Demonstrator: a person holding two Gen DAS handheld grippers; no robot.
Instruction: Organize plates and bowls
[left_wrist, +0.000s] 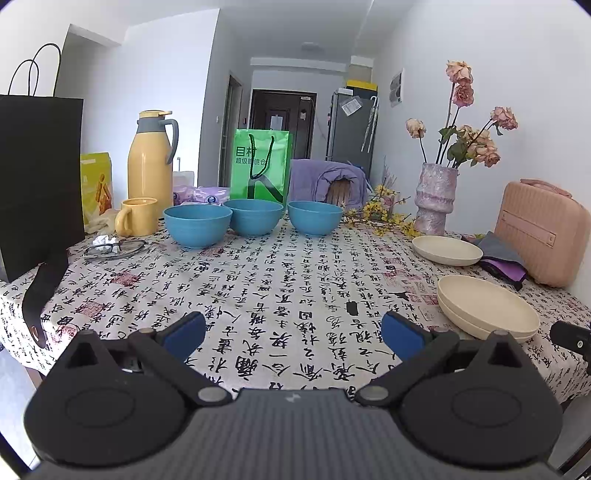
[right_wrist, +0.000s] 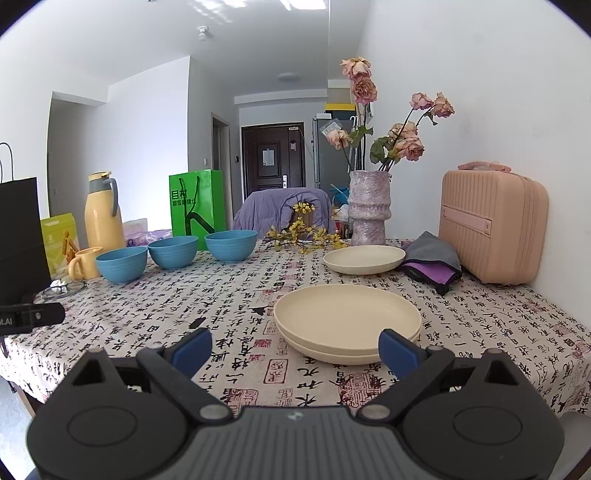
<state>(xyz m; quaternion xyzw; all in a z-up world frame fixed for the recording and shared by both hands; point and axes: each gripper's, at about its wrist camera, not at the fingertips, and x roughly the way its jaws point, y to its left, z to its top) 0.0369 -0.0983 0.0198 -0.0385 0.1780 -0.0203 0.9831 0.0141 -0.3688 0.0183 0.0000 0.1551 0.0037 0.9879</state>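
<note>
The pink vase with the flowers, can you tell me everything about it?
The vase is pale pink and mottled, rough like stone or glazed clay, with a ridged, stepped body. It stands upright at the far side of the table, near the white wall. Dried pink roses on long stems with a few green leaves lean out of it. Yellow blossom twigs lie at its foot, and a cream plate sits just in front, apart from it.

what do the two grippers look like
The left gripper and right gripper look alike: black angular linkage arms with silver pivot pins, round black housings, a ribbed grey body bearing a small pale mark, and blue pads on the fingertips. No cables, hands or sleeves show.
</note>
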